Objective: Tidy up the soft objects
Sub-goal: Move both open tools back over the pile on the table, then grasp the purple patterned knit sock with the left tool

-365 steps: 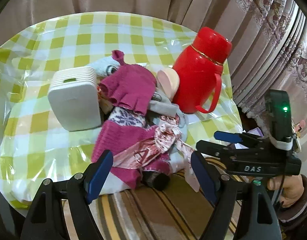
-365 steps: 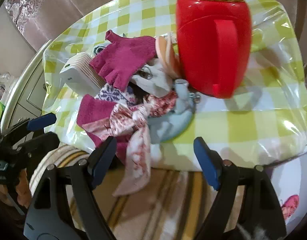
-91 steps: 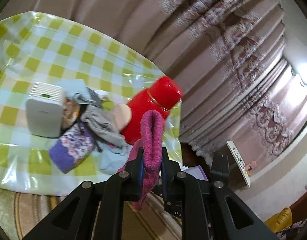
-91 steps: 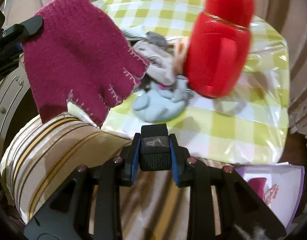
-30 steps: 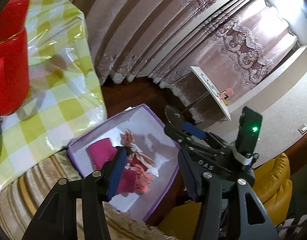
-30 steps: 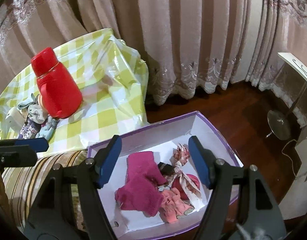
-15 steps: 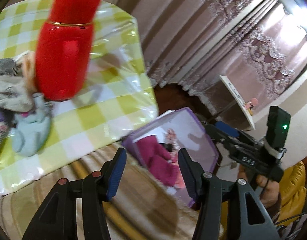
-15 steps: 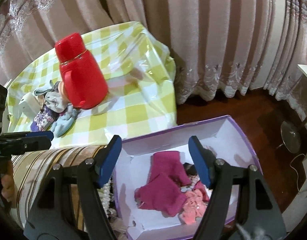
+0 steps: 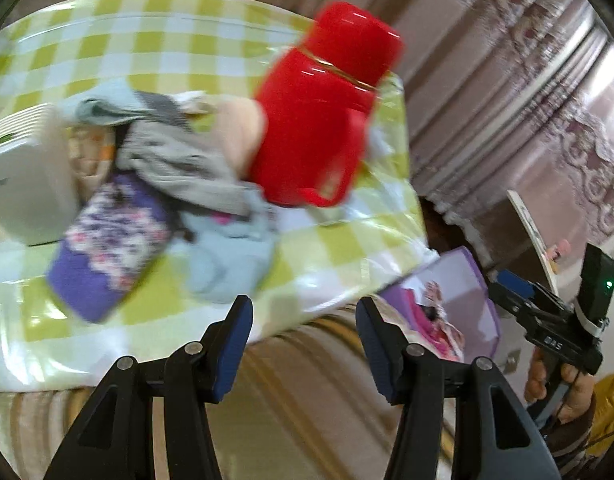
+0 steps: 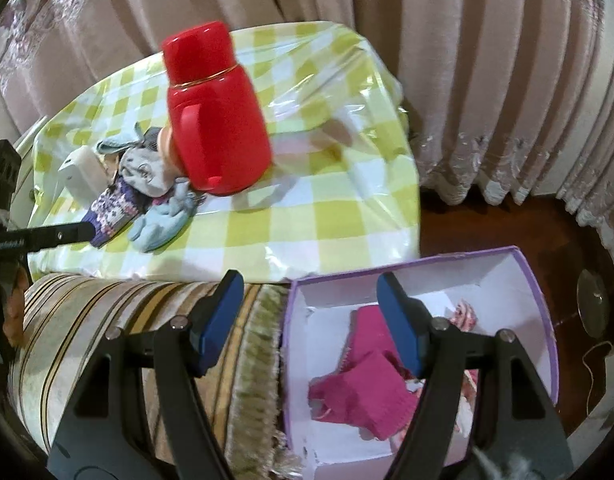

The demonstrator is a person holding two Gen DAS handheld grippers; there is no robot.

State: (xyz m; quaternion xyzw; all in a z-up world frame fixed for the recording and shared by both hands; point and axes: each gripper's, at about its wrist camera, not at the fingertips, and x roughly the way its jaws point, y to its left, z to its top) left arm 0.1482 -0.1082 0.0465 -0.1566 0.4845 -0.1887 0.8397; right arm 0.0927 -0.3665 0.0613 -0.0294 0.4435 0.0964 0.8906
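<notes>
A pile of soft things lies on the checked table [image 9: 155, 44]: a purple patterned sock [image 9: 107, 244], a light blue glove [image 9: 227, 256], a grey cloth [image 9: 179, 168]. The pile shows in the right wrist view too, with the sock [image 10: 111, 208] and blue glove [image 10: 163, 220]. My left gripper [image 9: 303, 344] is open and empty, just in front of the table edge near the blue glove. My right gripper [image 10: 311, 316] is open and empty above the purple-rimmed box [image 10: 523, 276], which holds magenta gloves [image 10: 371, 384]. The box also shows in the left wrist view [image 9: 463, 280].
A red thermos jug [image 9: 323, 112] stands on the table beside the pile, also seen in the right wrist view [image 10: 215, 112]. A white device [image 9: 19, 176] sits left of the pile. A striped cushion [image 10: 107, 316] lies between table and box. Curtains [image 10: 467, 80] hang behind.
My left gripper has swung from the box back toward the table and now faces the pile. My right gripper has moved a little left above the box. Both stay open.
</notes>
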